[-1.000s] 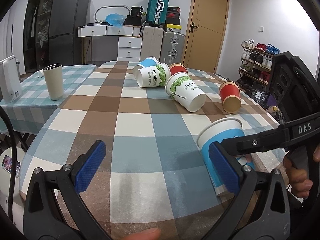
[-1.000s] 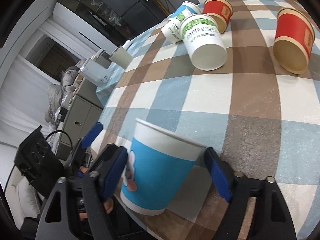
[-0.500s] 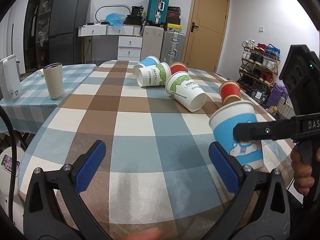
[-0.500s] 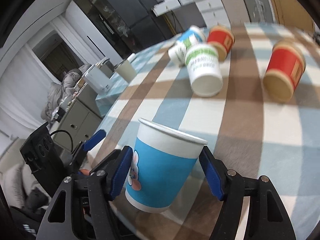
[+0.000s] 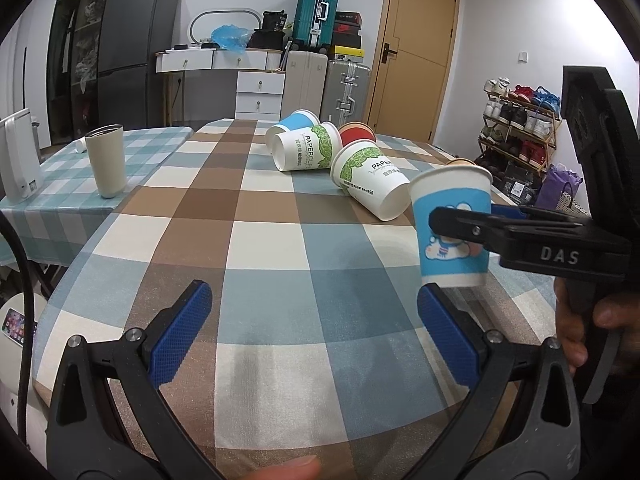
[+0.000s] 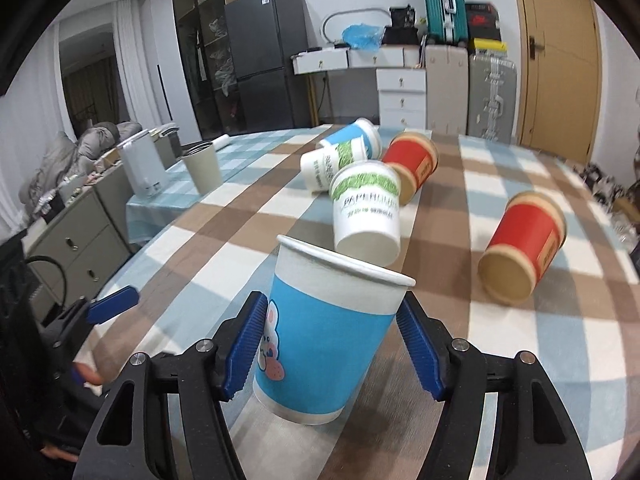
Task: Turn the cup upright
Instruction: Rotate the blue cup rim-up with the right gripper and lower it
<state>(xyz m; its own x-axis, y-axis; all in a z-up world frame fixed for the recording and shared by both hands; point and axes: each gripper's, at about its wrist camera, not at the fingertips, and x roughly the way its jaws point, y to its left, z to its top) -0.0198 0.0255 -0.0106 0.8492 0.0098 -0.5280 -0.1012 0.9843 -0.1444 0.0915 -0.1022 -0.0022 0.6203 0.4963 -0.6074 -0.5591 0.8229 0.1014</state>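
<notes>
A blue and white paper cup (image 6: 328, 336) with a cartoon print is held in my right gripper (image 6: 334, 340), mouth up and nearly upright, just above the checked tablecloth (image 6: 520, 360). The blue pads press on both its sides. In the left wrist view the same cup (image 5: 454, 228) hangs at the right, in the right gripper's black fingers (image 5: 472, 228). My left gripper (image 5: 316, 336) is open and empty, low over the near part of the table (image 5: 280, 248).
Several paper cups lie on their sides farther back: two white and green (image 5: 372, 188), (image 5: 308, 148), a blue one (image 5: 296, 122), a red one (image 5: 358, 134). Another red cup (image 6: 524, 248) lies at the right. A beige tumbler (image 5: 106, 162) stands on the left table.
The right gripper has lifted the blue cup off the table and turned it from strongly tilted to nearly upright. The left gripper has stayed still and open.
</notes>
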